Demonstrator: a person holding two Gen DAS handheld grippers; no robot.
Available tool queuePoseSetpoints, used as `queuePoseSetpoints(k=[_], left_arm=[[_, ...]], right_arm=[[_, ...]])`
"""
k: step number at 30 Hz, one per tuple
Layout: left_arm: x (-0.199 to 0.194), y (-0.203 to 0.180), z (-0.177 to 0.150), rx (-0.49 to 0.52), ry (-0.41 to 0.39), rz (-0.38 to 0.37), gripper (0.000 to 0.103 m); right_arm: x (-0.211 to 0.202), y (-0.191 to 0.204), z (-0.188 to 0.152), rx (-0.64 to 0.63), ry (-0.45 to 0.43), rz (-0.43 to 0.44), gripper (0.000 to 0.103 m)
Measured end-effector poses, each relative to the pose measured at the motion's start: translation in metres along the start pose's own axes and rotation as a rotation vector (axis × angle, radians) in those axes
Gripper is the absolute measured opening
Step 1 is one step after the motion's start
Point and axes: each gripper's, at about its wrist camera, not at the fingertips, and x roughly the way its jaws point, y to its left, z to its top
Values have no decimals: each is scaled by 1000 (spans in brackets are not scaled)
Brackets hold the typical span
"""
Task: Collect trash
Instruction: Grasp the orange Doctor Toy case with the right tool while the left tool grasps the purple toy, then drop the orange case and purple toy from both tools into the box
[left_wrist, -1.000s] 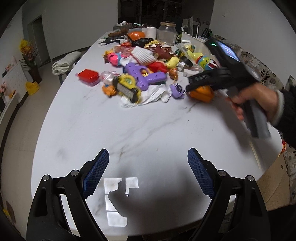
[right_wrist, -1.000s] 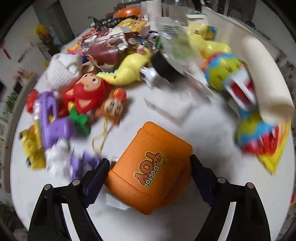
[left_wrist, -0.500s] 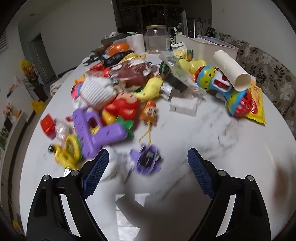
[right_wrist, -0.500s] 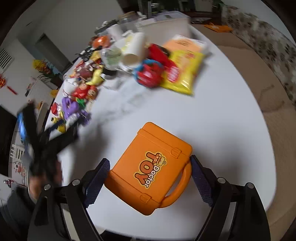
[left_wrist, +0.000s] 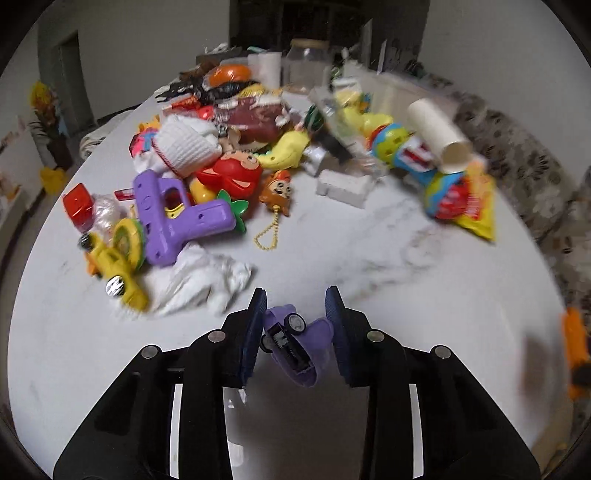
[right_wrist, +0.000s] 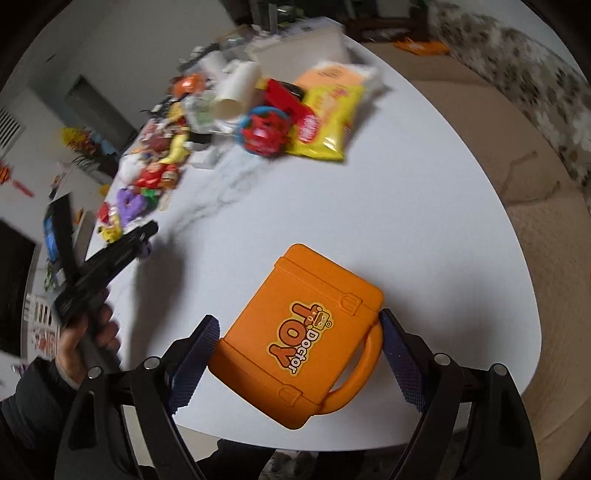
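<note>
While gripped, boxy orange plastic case (right_wrist: 303, 336), ribbed pads (right_wrist: 192, 365)

Black gripper frames with silver screws, blue ridged fingers (left_wrist: 255, 325); dark sleeve, bare hand (right_wrist: 88, 339).

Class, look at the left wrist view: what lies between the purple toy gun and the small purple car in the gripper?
Crumpled white tissue lies between purple toy gun and purple car, on the table.
</note>
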Motion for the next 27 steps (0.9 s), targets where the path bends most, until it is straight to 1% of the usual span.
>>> queuePoseSetpoints(k=[1, 3, 5, 7, 9, 11, 14, 16, 17, 18, 19, 21, 22, 23, 25, 27], left_arm=[[-24, 2, -10, 9, -14, -41, 33], [-56, 0, -25, 31, -19, -93, 33], [-80, -4, -41, 62, -5, -116, 33], [-101, -9, -59, 100, 16, -121, 33], [-120, -17, -83, 162, 47, -106, 33], [-132, -20, -106, 193, 84, -107, 33], [-138, -26, -146, 233, 148, -105, 34], [-132, -27, -168, 248, 196, -120, 47], [-128, -29, -178, 257, 209, -115, 64], [-122, -29, -187, 264, 219, -106, 78], [-115, -28, -195, 269, 232, -94, 81], [-105, -26, -203, 262, 270, -91, 81], [-99, -23, -204, 251, 294, -94, 81], [-97, -21, -204, 244, 301, -88, 81], [-102, -15, -198, 230, 280, -83, 81], [-109, -7, -188, 210, 251, -77, 82]], right_arm=[[-1, 6, 0, -28, -2, 6, 85], [-2, 23, -5, -102, 1, 47, 85], [-2, 35, -12, -151, 15, 87, 85], [-2, 46, -24, -201, 47, 135, 85], [-3, 55, -39, -253, 80, 168, 85], [-5, 63, -58, -312, 129, 199, 85], [-5, 70, -90, -382, 210, 229, 85], [2, 72, -108, -404, 256, 242, 85], [9, 73, -116, -415, 282, 245, 85], [16, 75, -123, -431, 309, 241, 85], [22, 75, -127, -440, 321, 234, 85], [35, 75, -134, -459, 355, 226, 87], [40, 75, -135, -464, 367, 207, 87], [41, 74, -134, -463, 369, 198, 87], [35, 74, -128, -455, 355, 206, 87], [24, 77, -113, -447, 308, 217, 87]])
